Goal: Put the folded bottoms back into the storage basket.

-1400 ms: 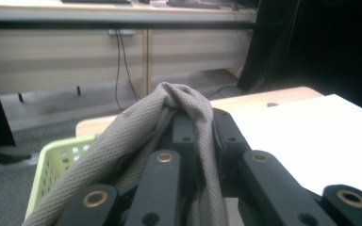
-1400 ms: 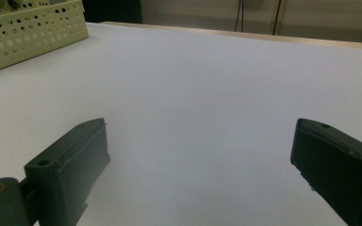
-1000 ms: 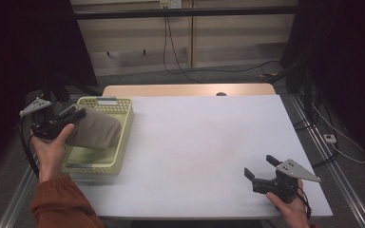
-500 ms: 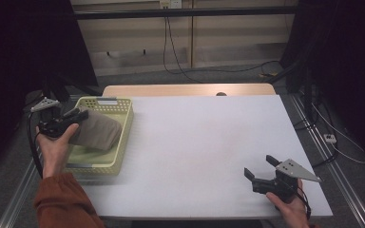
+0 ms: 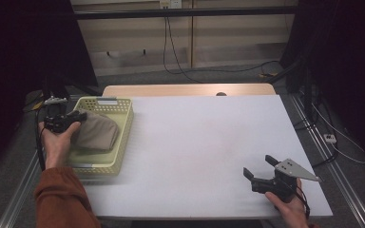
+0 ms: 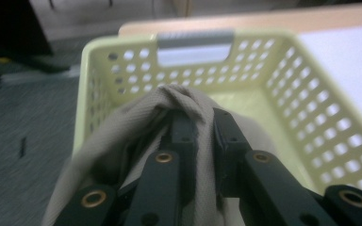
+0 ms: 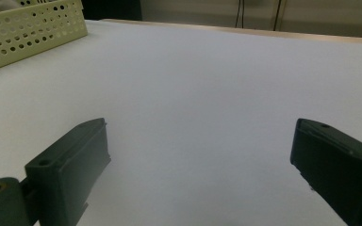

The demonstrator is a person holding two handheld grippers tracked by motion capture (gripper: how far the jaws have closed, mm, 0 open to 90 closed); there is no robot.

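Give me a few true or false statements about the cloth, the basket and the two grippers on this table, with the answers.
1. The left gripper is shut on the beige cloth. True.
2. The cloth lies on the bare white table. False: it is in the yellow basket.
3. The right gripper has its jaws open with nothing between them. True.
4. The basket stands at the table's right edge. False: it stands at the left edge.
5. The right gripper holds a corner of the cloth. False: it is far from the cloth, near the table's front right corner.
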